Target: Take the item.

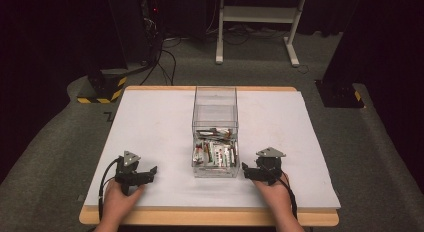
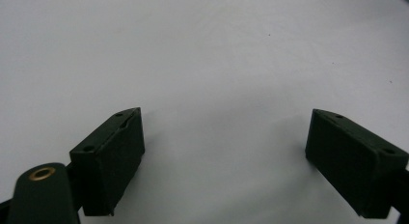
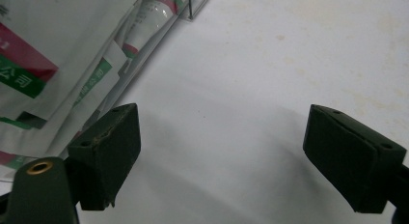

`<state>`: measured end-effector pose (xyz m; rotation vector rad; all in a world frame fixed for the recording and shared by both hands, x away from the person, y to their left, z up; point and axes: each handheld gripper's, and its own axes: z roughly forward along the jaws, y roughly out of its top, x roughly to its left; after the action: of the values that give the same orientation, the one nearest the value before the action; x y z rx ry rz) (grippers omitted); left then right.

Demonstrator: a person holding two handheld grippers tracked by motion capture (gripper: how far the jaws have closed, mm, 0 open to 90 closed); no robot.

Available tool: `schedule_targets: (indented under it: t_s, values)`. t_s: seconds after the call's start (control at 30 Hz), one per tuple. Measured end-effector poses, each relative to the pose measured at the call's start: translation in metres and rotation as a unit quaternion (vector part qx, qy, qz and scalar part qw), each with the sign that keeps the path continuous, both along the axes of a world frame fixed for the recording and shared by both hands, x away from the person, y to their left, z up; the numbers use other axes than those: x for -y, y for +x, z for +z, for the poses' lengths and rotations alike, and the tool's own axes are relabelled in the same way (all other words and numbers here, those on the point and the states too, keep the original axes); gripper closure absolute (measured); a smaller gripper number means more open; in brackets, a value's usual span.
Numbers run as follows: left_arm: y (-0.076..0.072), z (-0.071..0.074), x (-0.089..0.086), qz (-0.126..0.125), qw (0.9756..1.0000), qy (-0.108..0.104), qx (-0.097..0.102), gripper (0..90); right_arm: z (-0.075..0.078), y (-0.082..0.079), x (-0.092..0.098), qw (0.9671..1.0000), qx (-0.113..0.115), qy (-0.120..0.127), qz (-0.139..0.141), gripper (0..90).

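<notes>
Looks like nothing's started: both the left hand-held gripper (image 1: 150,172) and right hand-held gripper (image 1: 248,173) are sitting wide open and empty on the white table (image 1: 150,122), flanking the clear plastic box (image 1: 215,104) of red-green-white sachets (image 1: 215,153), all still inside.

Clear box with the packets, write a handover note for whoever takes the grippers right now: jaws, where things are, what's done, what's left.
Left gripper: jaws open, holding nothing, resting on the white table cover, left of the clear box.
Right gripper: jaws open, holding nothing, on the cover just right of the box's near corner.
Things: the box stands mid-table; the packets lie piled in its near end, the far end looks bare.
Done: nothing grasped; no packet lies outside the box.
Left: probably all of the handling; the right gripper is nearest the packets.
</notes>
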<state>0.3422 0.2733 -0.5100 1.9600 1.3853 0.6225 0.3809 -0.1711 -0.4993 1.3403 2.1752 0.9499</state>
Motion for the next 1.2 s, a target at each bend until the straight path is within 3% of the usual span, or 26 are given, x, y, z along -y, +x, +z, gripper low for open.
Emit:
schedule_targets:
  t_s: [0.53,1.2]
  values:
    - [0.0,0.0,0.0,0.0,1.0,-0.001,0.0,13.8,0.013,-0.007,0.006,0.9993,0.037,0.007,0.006,15.5]
    - [0.0,0.0,0.0,0.0,1.0,0.0,0.0,13.8,0.032,-0.016,0.006,0.9957,0.087,0.03,0.011,15.6]
